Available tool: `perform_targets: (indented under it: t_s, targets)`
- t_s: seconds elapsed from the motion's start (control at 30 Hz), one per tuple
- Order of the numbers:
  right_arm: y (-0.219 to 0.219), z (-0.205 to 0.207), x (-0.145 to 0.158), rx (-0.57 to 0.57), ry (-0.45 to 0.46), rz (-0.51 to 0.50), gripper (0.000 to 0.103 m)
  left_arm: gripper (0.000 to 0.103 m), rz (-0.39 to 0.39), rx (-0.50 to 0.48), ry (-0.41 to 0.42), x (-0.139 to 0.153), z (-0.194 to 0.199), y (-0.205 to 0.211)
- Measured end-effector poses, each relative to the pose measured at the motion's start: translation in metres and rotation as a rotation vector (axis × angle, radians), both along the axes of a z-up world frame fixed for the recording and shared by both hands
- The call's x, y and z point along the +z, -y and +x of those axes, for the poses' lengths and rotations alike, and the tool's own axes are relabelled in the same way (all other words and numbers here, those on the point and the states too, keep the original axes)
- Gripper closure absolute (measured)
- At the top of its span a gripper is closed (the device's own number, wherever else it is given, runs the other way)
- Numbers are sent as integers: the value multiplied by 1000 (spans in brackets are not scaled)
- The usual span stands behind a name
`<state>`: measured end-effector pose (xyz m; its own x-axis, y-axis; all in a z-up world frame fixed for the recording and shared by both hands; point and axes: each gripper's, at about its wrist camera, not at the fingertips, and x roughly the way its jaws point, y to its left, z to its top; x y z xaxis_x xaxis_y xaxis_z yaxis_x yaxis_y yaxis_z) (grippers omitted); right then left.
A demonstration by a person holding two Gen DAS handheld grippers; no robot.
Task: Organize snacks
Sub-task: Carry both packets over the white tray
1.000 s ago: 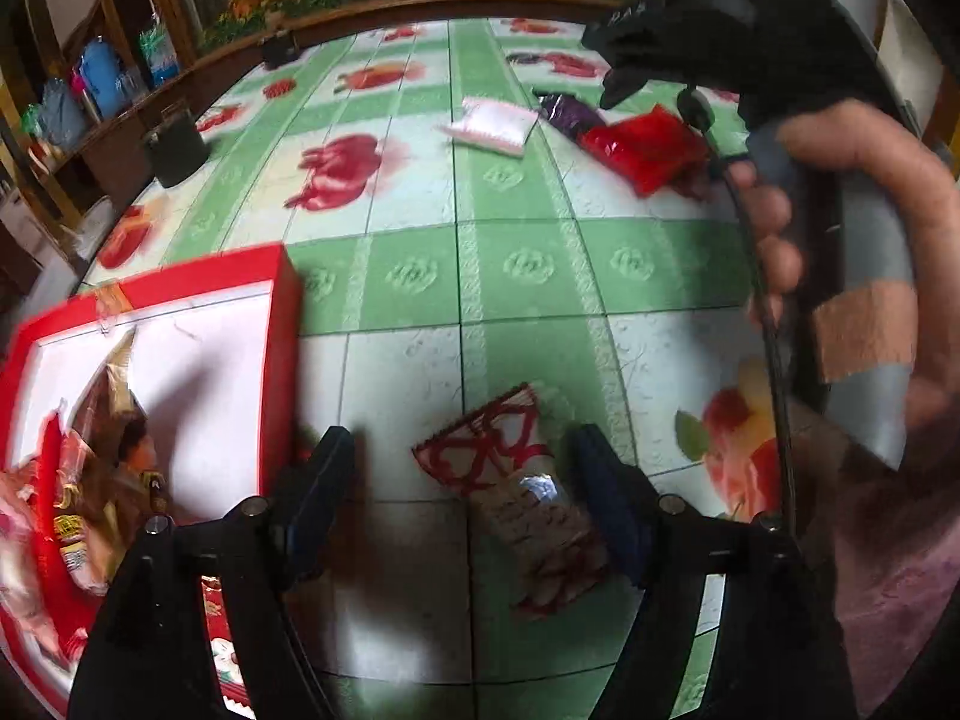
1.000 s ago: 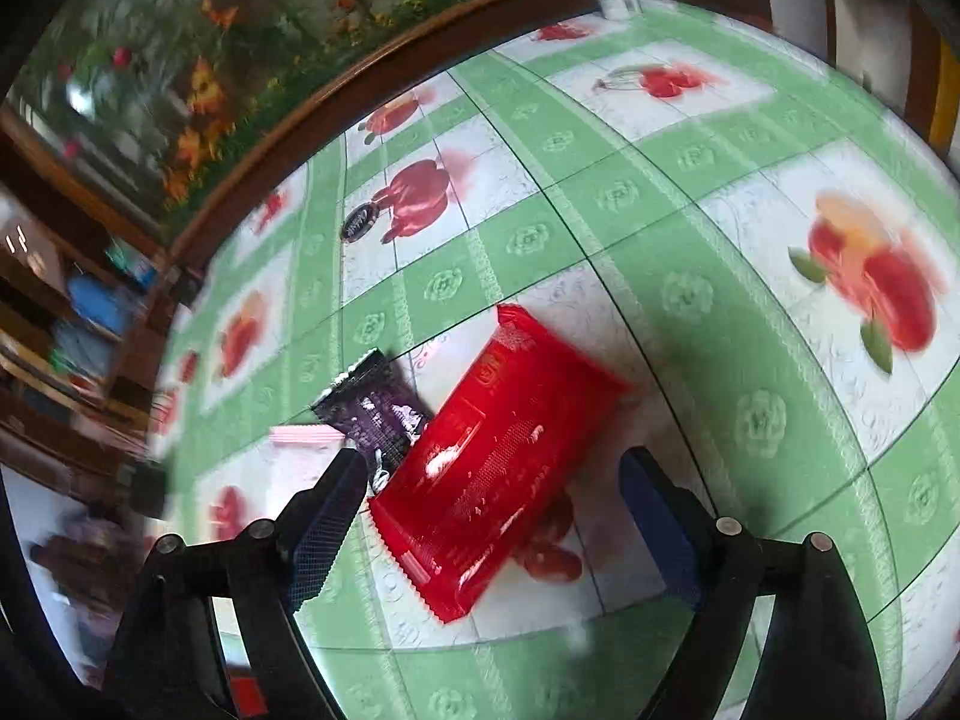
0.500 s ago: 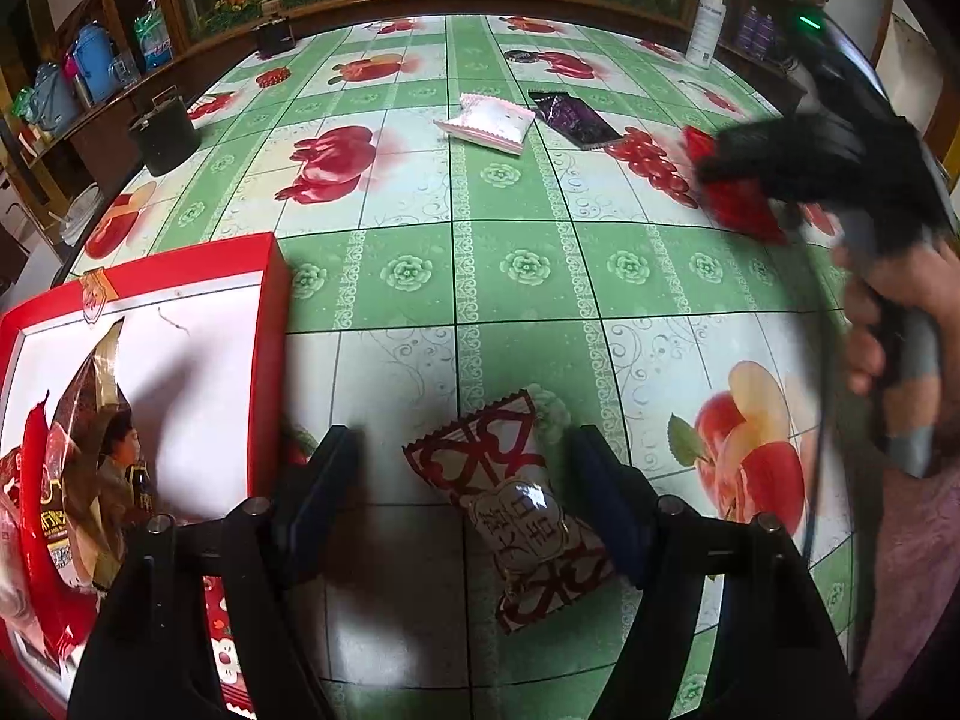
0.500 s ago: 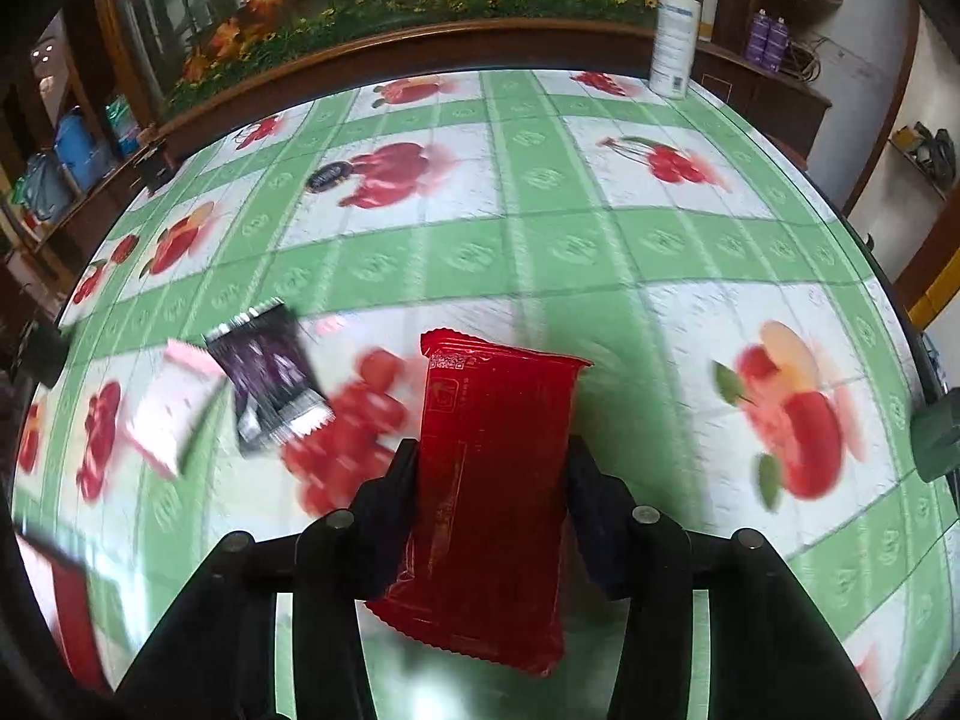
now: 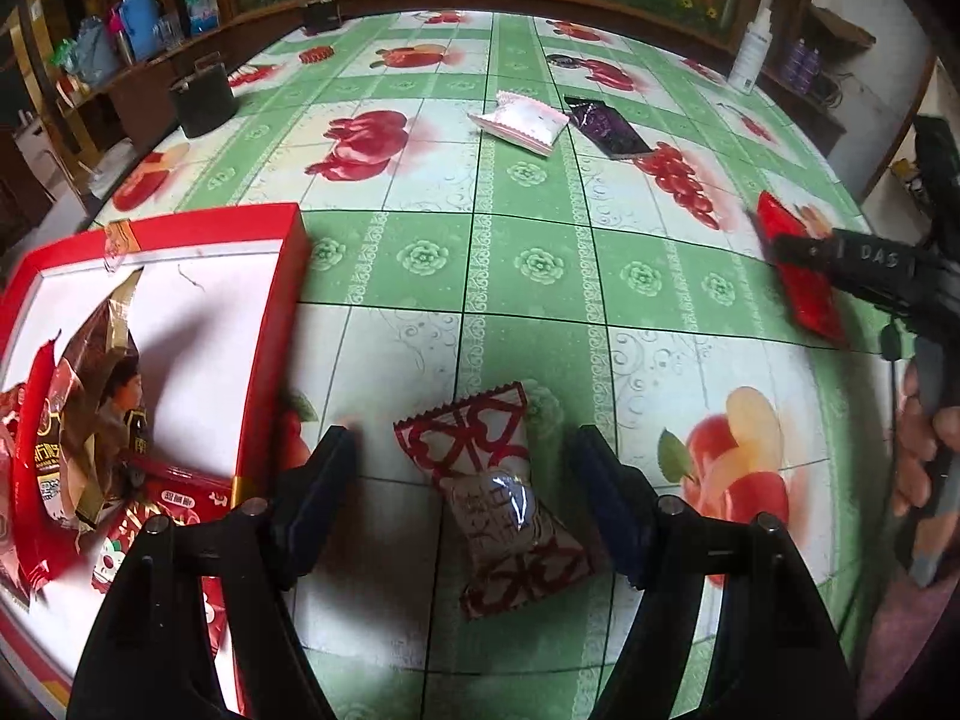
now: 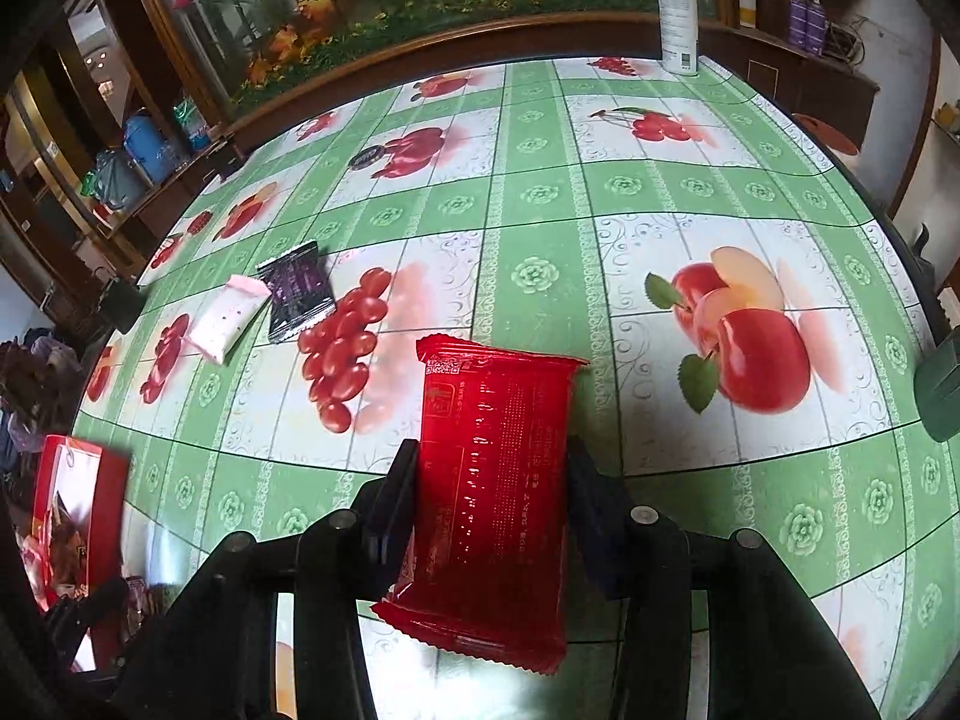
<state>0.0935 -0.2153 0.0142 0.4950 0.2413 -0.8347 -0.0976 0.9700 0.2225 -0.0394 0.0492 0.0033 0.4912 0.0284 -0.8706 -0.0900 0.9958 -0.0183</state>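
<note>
1. Two grippers were recorded above a table (image 5: 540, 264) covered by a green fruit-print cloth. The right gripper (image 6: 486, 498) was seen with its fingers clamped on the long edges of a red snack packet (image 6: 492, 480), which was carried clear of the cloth.
2. The left gripper (image 5: 462, 492) was shown with its fingers spread wide apart, a red-and-white wrapped snack (image 5: 498, 498) lying on the cloth between them and touched by neither.
3. A red box (image 5: 264, 324) with a white floor was placed just to the left of that snack; several packets were already gathered in it.
4. The step in hand was judged to be the collecting of loose snacks into the box: one packet was lifted, a second was bracketed for a grasp.
5. The next move was judged to call for the left fingers to be closed across the wrapped snack's middle, and for the red packet to be carried leftward over the box wall before release.
6. A white packet (image 5: 522, 123) and a dark purple packet (image 5: 606, 126) were left side by side farther off, well apart from the box.
7. The box's near end was cut off by the frame, its contents overlapped, and the printing on every wrapper could not be read.
</note>
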Motion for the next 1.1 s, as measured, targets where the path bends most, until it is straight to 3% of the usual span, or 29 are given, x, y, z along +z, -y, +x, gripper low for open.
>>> perform_targets:
  t_s: [0.07,0.23,0.37,0.43,0.73,0.97,1.1]
  targets:
    - [1,-1,0,-2,-3,7,55,30,13,-14,11,-1,-1,4]
    - [0,-1,0,3,-10,9,55,70,24,-101,67,3,-13,17]
    - [-5,-2,0,24,-6,3,55,75,12,-129,91,3,-16,14]
    - [-6,-2,0,24,-4,10,55,82,-3,-133,94,4,-18,12]
    - [-23,-10,7,96,44,64,55,82,-45,-152,107,7,-26,11]
    - [-34,-16,9,141,63,98,55,82,-30,-162,152,22,-36,12]
    - [-45,-25,19,193,123,123,56,82,12,-159,214,39,-48,10]
